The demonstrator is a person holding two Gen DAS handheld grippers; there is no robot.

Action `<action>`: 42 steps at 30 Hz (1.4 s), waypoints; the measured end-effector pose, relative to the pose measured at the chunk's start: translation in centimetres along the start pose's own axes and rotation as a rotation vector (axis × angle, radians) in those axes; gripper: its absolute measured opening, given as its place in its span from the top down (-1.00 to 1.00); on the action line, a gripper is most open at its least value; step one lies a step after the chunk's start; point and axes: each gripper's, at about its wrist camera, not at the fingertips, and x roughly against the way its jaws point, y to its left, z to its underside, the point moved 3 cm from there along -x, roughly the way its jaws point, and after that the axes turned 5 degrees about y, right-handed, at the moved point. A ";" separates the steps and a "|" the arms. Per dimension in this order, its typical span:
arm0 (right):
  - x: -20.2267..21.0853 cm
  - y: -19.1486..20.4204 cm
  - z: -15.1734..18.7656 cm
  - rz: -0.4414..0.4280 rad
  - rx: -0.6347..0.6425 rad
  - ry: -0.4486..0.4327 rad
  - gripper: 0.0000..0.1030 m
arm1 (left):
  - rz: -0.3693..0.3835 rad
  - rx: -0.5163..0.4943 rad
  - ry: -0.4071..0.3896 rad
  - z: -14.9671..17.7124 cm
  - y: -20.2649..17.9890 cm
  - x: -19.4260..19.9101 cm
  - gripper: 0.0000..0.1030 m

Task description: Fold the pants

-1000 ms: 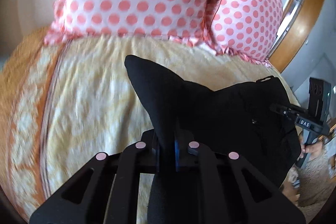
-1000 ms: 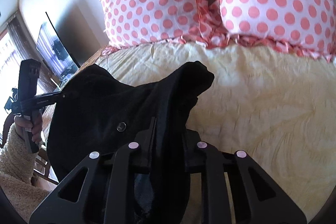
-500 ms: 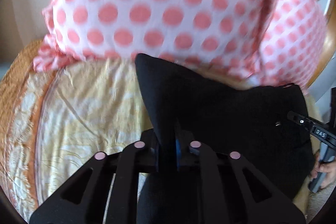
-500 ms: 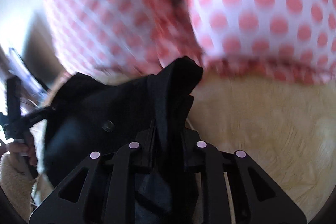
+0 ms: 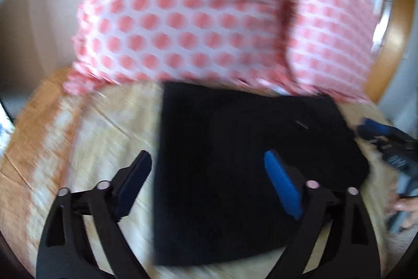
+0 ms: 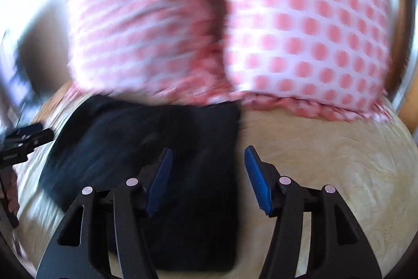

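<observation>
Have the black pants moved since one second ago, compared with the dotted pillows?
Yes. The black pants, then lifted, now lie flat on the bedspread, their top edge against the dotted pillows.

One pants (image 5: 235,161), two pillows (image 5: 183,12), two claws (image 5: 206,169).

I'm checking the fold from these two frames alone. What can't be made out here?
- Near end of the black pants: left wrist view, hidden below by the left gripper, whose fingers stand open.
- Pants' left part: right wrist view, smeared by motion blur; layers unreadable. The right gripper is open.
- Dotted pillows: both views, blurred.
- Other gripper at each frame edge: cut off and blurred.
</observation>
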 end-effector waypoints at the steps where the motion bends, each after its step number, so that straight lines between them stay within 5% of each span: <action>1: -0.3 0.9 0.5 -0.003 0.030 0.026 -0.15 | 0.026 -0.017 0.029 1.2 -1.1 -0.3 -0.77; 4: -3.0 2.7 2.1 0.040 0.086 0.154 -0.16 | 0.014 -0.058 0.131 3.2 -3.3 -2.7 -0.77; 6: -3.5 2.5 2.4 0.050 0.057 0.145 -0.25 | -0.008 -0.059 0.180 4.3 -3.4 -4.5 -0.79; 14: -1.6 1.5 3.4 0.058 -0.094 0.091 -0.53 | -0.048 -0.038 0.140 4.4 -3.9 -4.1 -0.95; 17: 2.2 1.3 5.2 0.095 -0.150 0.000 -0.91 | -0.080 -0.027 0.058 5.6 -2.7 -0.7 -0.96; 27: 5.7 4.5 12.2 0.069 -0.162 0.002 -0.92 | -0.175 -0.017 -0.023 13.5 -1.3 5.1 -0.96; 42: 5.0 7.6 14.7 0.134 -0.130 0.029 -0.94 | -0.227 -0.008 0.012 17.5 -1.4 4.9 -0.96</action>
